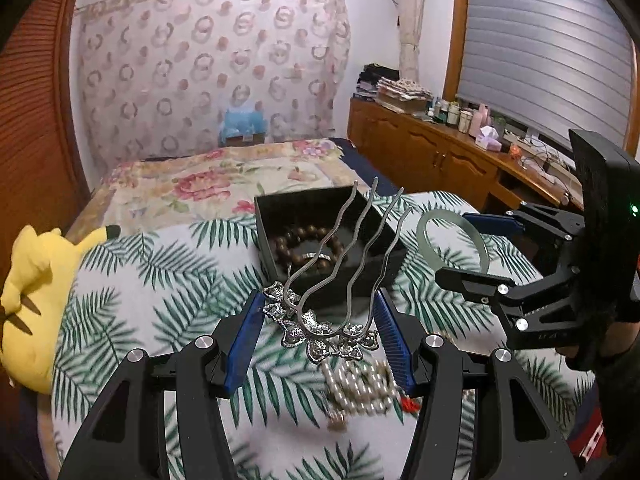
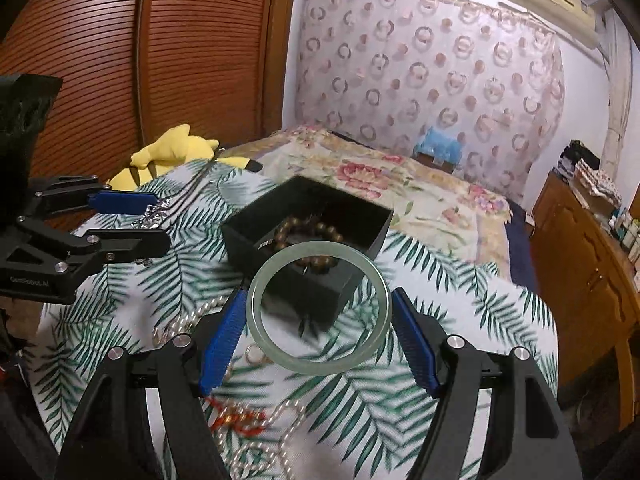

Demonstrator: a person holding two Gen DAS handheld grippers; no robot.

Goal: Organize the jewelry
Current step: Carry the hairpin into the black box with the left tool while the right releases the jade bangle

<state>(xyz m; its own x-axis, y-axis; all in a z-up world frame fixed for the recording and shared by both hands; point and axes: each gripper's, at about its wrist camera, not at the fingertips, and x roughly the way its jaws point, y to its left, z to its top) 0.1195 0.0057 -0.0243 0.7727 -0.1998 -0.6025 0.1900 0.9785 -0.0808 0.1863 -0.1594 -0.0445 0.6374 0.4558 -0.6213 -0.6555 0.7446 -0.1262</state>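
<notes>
We see the left gripper (image 1: 320, 320) closed on a silver hair comb (image 1: 336, 276), its blue pads pressing the flowered, jewelled base from both sides while the four wavy prongs stand up and lean away from the camera. The right gripper (image 2: 320, 320) holds a pale green bangle (image 2: 318, 308) between its blue pads, the ring lying almost flat with one pad against each side of its rim; the jaws stand wide to take it. Both pieces hang above the leaf-print cloth (image 1: 132, 280) rather than resting on it. Just beyond them sits an open black box (image 2: 308, 236) on the cloth, and inside it lies a bracelet of brown beads (image 1: 308, 244). Below the left gripper, on the cloth, we make out a blurred bundle of pearl strands (image 1: 360, 388) with something red beside it; from the right wrist view more pearls (image 2: 276, 432) trail across the cloth under the bangle. A yellow plush toy (image 1: 36, 292) lies at the cloth's left edge, near the wooden wardrobe (image 2: 120, 60).
</notes>
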